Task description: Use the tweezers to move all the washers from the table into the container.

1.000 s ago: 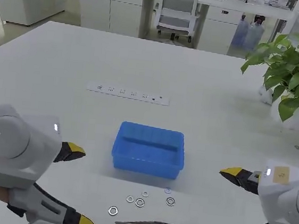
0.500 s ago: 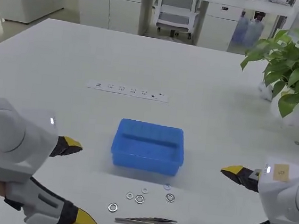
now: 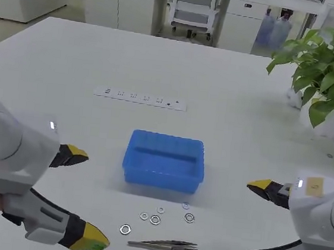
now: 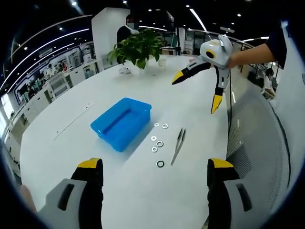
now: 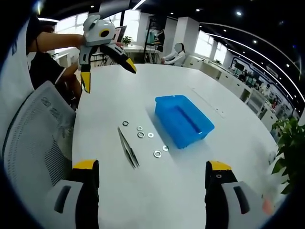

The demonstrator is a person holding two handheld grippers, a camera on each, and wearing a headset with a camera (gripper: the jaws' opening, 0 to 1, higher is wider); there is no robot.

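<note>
A blue container (image 3: 163,160) stands mid-table. Just in front of it lie several small metal washers (image 3: 155,220), loosely scattered, and beside them the silver tweezers (image 3: 163,244) rest flat on the white table (image 3: 54,65). My left gripper (image 3: 90,197) hovers open to the left of the washers, my right gripper (image 3: 233,224) open to their right; both are empty. The left gripper view has its own jaws (image 4: 155,164) wide apart over the container (image 4: 121,121), tweezers (image 4: 178,145) and right gripper (image 4: 193,95). In the right gripper view, open jaws (image 5: 152,165) frame the tweezers (image 5: 127,148) and container (image 5: 183,119).
A white power strip (image 3: 141,98) lies behind the container. A potted plant (image 3: 327,76) stands at the far right of the table. A grey mesh chair (image 5: 33,138) sits at the near table edge. Cabinets and another chair (image 3: 194,11) stand beyond the table.
The head camera has tilted slightly, shifting the whole picture. Both grippers stay open and hovering at the sides; the washers, tweezers and container lie where they were.
</note>
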